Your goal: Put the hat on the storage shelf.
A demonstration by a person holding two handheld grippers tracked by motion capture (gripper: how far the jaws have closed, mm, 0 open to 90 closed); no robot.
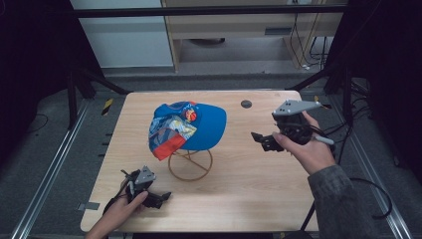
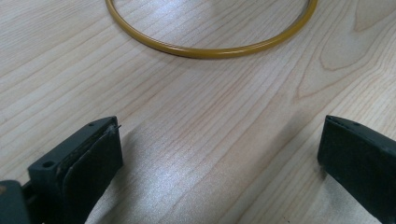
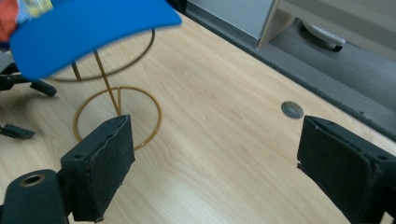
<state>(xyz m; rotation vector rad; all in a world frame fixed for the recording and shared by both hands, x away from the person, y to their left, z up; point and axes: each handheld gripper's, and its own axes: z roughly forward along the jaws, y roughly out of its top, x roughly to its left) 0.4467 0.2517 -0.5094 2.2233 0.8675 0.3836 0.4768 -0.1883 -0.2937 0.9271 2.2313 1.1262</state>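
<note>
A blue cap [image 1: 191, 127] with bright printed panels sits on a gold wire stand [image 1: 190, 164] at the table's middle. In the right gripper view the cap's blue brim [image 3: 88, 32] juts over the stand's ring base [image 3: 116, 116]. My left gripper [image 1: 158, 198] rests low near the front left edge, jaws wide apart and empty, pointing at the stand's ring [image 2: 210, 49]. My right gripper [image 1: 263, 140] hangs to the right of the cap, open, with nothing between its pads [image 3: 105, 161].
The wooden table [image 1: 249, 189] has a small round grey insert [image 1: 246, 104] near its back edge, which also shows in the right gripper view [image 3: 292, 109]. Grey tape [image 1: 89, 206] marks the front left corner. Dark frame struts and cables flank the table.
</note>
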